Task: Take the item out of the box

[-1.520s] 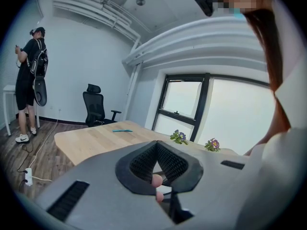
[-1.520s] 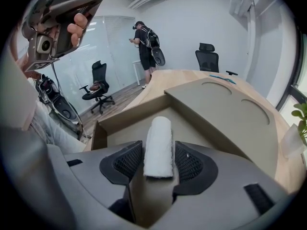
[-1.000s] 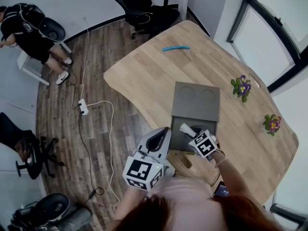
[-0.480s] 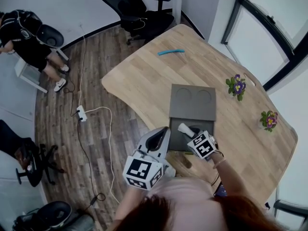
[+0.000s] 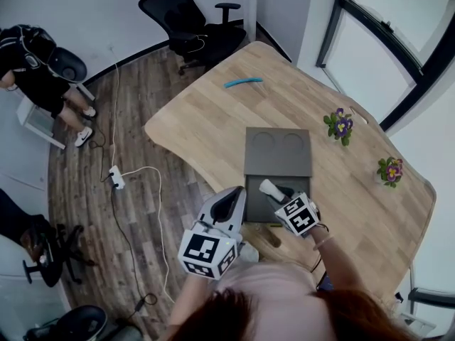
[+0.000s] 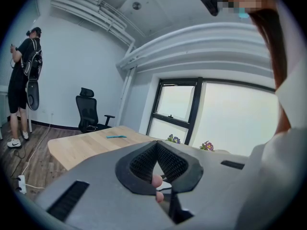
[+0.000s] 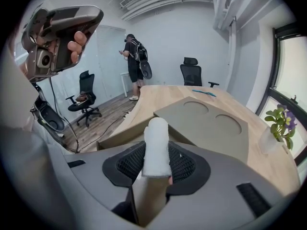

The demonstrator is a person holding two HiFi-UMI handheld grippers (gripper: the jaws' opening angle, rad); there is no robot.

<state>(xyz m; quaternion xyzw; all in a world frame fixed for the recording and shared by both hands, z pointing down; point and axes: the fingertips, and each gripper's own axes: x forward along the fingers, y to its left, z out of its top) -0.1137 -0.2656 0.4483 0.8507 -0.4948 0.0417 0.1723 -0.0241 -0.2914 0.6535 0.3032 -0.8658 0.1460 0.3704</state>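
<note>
Wooden table in an office room is carrying a grey box, its lid lying folded back flat on the far side.

Right tongs: I am gripping the item, a white wrapped cylinder, with the pads pressing on both of its sides. The jaws are standing fairly wide because the item is thick.

Key relation: the cylinder's long axis is running out along the jaws, with the rounded end leading past the tips. The open box is lying directly under and just ahead of these tongs. In the right gripper view the box's near wall is showing just behind the cylinder. A tan stretch below the white wrap is sitting deeper between the pads. I cannot tell whether it belongs to the item, or whether the lower end is clear of the rim.

Left tongs: jaws are meeting at the tips, nothing between them. They are hanging just beside the box's left wall, at the table edge, not touching it.

Judgement: the right hand is the nearer one and is doing the work. The next move is calling for a lift along the cylinder's own axis.
</note>
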